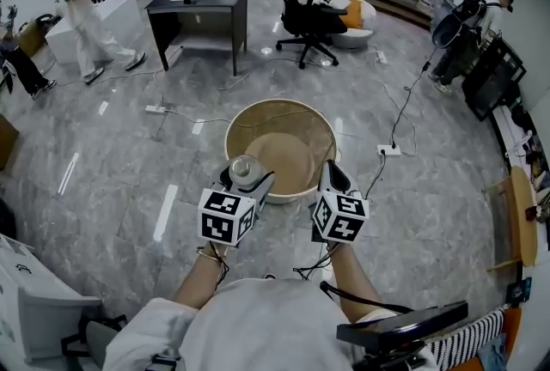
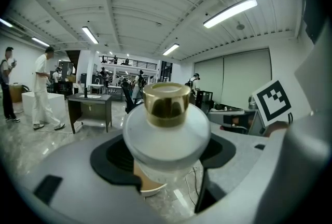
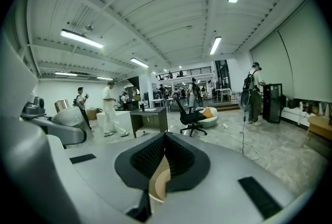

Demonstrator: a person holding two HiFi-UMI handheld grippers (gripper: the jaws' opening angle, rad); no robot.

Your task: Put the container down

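L tongs (image 1: 248, 181) clamped on container (image 2: 166, 137) | R tongs (image 3: 165, 163) shut, empty | both over tub (image 1: 280, 106) near rim

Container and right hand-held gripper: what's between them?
Head view: only the round tub's near rim and inside show in the gap between the container and the right hand-held gripper.

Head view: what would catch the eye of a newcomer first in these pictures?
First, the white container with a gold cap, clamped in the left gripper over the near rim of a large round beige tub on the grey floor. Beside it, the right gripper hangs shut and empty over the same rim. Behind stand a dark desk and a black office chair.
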